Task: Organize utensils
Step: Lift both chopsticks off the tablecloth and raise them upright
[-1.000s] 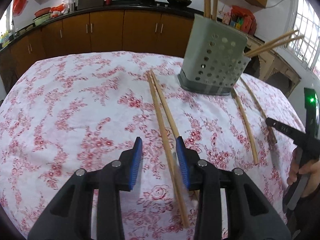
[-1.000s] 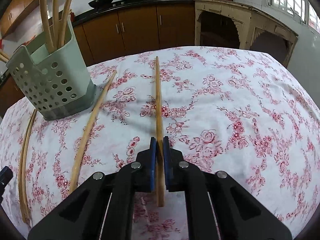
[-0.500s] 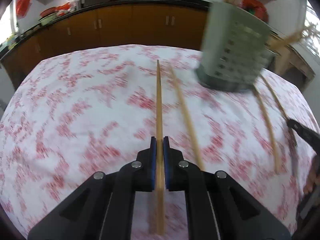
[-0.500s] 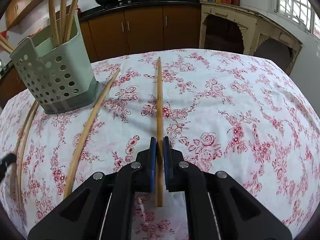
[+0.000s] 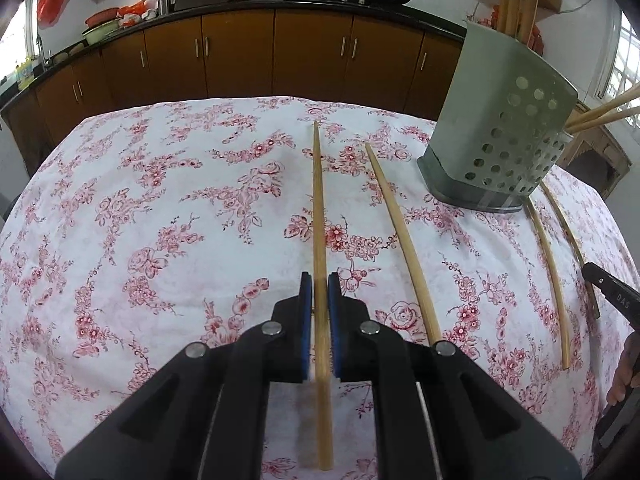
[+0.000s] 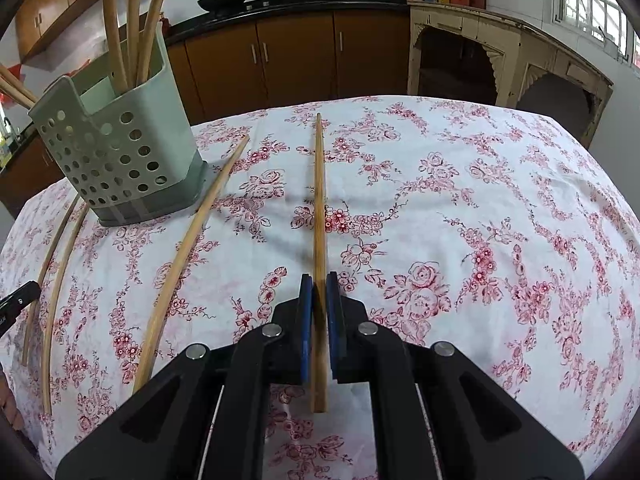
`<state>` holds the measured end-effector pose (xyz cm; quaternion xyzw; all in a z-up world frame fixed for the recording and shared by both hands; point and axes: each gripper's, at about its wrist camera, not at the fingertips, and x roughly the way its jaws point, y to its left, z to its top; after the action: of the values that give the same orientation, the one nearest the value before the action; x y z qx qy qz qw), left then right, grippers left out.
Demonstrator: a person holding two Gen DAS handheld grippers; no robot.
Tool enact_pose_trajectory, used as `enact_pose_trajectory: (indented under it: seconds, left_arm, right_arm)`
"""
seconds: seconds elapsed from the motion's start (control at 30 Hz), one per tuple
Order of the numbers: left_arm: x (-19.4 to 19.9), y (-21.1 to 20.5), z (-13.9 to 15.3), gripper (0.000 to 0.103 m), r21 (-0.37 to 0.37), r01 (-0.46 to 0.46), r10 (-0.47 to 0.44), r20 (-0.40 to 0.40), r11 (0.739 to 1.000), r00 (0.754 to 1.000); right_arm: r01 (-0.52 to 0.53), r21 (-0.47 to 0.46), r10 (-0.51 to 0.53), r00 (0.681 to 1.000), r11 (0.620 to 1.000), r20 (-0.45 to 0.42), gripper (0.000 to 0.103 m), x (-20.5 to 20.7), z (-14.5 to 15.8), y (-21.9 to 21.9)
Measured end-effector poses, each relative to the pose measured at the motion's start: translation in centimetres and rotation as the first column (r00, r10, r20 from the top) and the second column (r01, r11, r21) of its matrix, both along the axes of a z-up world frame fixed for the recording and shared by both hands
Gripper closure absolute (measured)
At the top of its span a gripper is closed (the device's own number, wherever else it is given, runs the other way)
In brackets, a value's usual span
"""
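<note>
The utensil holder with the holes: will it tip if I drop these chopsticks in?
The utensil holder probably stands firm: its base looks wider than its body and sits flat on the tablecloth. It looks like light plastic, so a sideways knock may slide it. The chopsticks already in it lean outward, which may pull it slightly.

**Left gripper takes a chopstick**

The left gripper (image 5: 320,294) stood with its jaws wide apart over a pair of chopsticks lying together on the cloth. Now the blue pads are clamped on one chopstick (image 5: 319,216), which runs straight ahead between them. The pair has split: its mate (image 5: 400,236) lies alone on the cloth, just to the right, angled away. The hand has shifted across the table, so the holder (image 5: 496,136) sits further right in its view.
</note>
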<state>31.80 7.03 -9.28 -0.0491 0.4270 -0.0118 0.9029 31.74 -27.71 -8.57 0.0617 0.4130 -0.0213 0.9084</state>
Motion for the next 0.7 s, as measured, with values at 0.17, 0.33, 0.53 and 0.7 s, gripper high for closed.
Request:
enact_pose_trajectory:
  seconds: [0.17, 0.33, 0.53, 0.7]
  left_arm:
    - [0.08, -0.23, -0.15, 0.092, 0.013, 0.000, 0.000, -0.001, 1.000, 1.000]
    - [0.00, -0.63, -0.20, 0.091, 0.035, 0.003, -0.003, -0.001, 0.999, 1.000]
    - [0.07, -0.62, -0.18, 0.090, 0.033, 0.006, -0.006, -0.002, 0.999, 1.000]
    - [0.06, -0.63, -0.21, 0.090, 0.035, 0.006, -0.006, -0.002, 0.999, 1.000]
  right_arm:
    - [0.000, -0.002, 0.000, 1.000, 1.000, -0.001, 0.095, -0.02, 0.04, 0.01]
    - [-0.001, 0.007, 0.001, 1.000, 1.000, 0.000, 0.095, -0.03, 0.04, -0.12]
    - [-0.001, 0.009, 0.001, 1.000, 1.000, 0.000, 0.095, 0.00, 0.03, -0.13]
    - [-0.001, 0.008, 0.001, 1.000, 1.000, 0.000, 0.095, 0.00, 0.03, -0.13]
